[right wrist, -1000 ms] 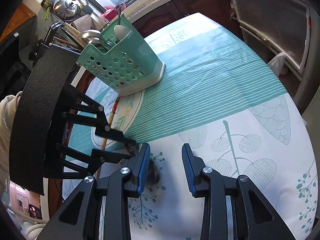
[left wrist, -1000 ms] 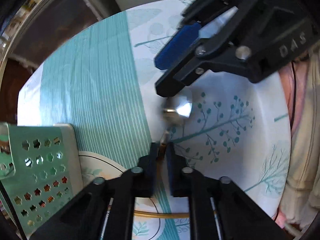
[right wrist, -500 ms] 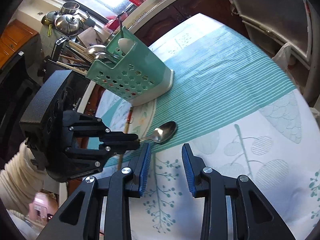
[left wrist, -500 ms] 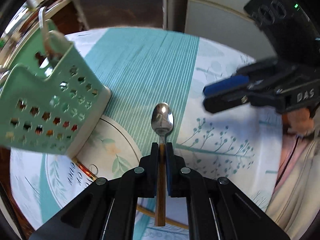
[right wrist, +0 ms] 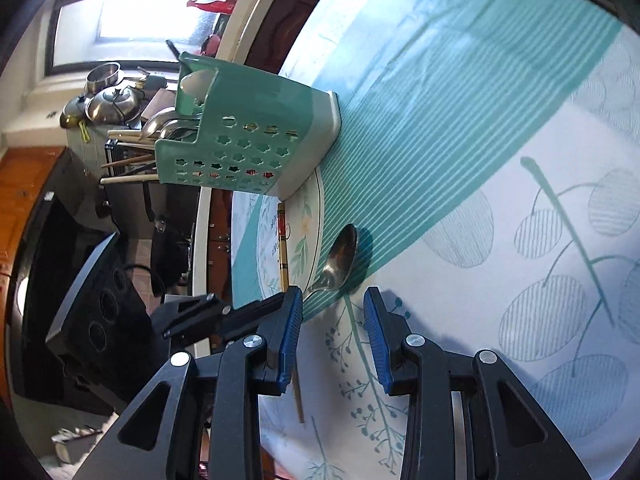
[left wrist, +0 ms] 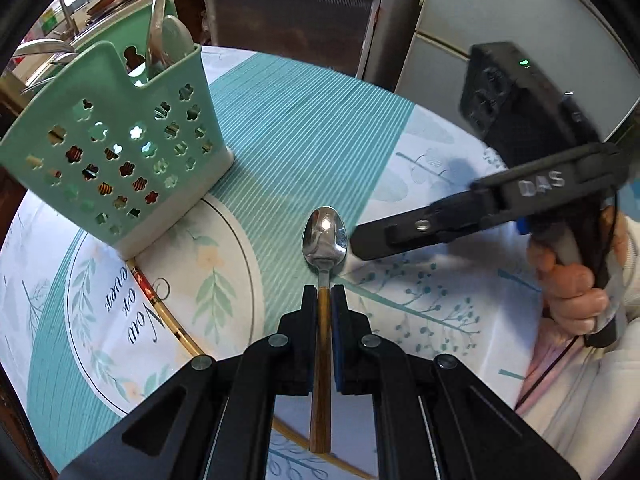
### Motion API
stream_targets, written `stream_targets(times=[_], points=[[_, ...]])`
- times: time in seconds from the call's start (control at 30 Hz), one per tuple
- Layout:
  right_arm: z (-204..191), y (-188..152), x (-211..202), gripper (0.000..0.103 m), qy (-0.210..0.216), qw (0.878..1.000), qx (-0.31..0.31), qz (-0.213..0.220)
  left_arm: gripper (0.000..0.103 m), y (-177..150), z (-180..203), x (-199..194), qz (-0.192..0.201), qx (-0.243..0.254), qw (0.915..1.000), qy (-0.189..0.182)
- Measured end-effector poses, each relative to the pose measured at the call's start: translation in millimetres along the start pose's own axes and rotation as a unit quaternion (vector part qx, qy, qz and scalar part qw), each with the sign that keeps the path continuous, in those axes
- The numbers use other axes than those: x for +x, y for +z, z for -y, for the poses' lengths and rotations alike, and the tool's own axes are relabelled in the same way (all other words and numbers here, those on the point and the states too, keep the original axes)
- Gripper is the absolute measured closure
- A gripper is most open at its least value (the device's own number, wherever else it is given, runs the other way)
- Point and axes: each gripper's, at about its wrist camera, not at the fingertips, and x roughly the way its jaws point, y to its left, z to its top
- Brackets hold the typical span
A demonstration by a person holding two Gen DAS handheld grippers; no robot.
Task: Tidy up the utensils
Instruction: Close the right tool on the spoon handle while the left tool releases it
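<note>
A: What is the left gripper [left wrist: 324, 300] doing nearest the lens?

B: Its black jaws are pinching the brown wooden handle of a steel spoon [left wrist: 323, 236], with the handle running back between the fingers and the shiny bowl sticking out ahead, above the patterned tablecloth [left wrist: 304, 136].

A: And the right gripper [right wrist: 331, 334]?

B: Its blue-padded jaws are standing apart with nothing between them, hovering over the white part of the cloth. In the left view its black finger is lying just beside the spoon's bowl, and a hand [left wrist: 572, 276] is gripping its handle.

A: What is lying on the cloth beyond that?

B: A slim chopstick with a red and gold band [right wrist: 283, 248] is lying flat across the printed circle, reaching toward the mint-green perforated plastic utensil caddy [left wrist: 116, 148].

A: Is the caddy holding anything?

B: It is standing upright, with spoons and chopsticks sticking out of its top.
</note>
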Motion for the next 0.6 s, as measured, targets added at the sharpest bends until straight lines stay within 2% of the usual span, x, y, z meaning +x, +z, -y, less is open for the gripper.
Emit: stream_targets(times=[0.1,0.13,0.2,0.27,0.37,0.53,0.6], points=[[-2,2,7,0.072,0.005,1.0,0.009,0.003,0.099,-5,10,-8,0.009,0.007,0.9999,-0.006],[0,2,7,0.075,0.007,1.0,0.011,0.004,0.099,-7,12,-12,0.011,0.009,0.9999,-0.007],[-2,2,9,0.09,0.003,1.0,0.007,0.006,0.099,-12,17,-20,0.016,0.015,0.9998,-0.001],[-7,2,8,0.096,-0.004,1.0,-0.011,0.014,0.099,-15,16,-24,0.017,0.011,0.9998,0.003],[-28,3,1,0.099,-0.009,0.998,-0.047,0.033,0.099,-14,14,-29,0.024,-0.009,0.9997,-0.002],[-92,8,-16,0.1,-0.047,0.982,-0.163,0.084,0.097,-2,13,-56,0.046,-0.034,0.9983,0.012],[-117,11,-26,0.1,-0.059,0.971,-0.206,0.104,0.09,5,13,-69,0.061,-0.042,0.997,0.02]])
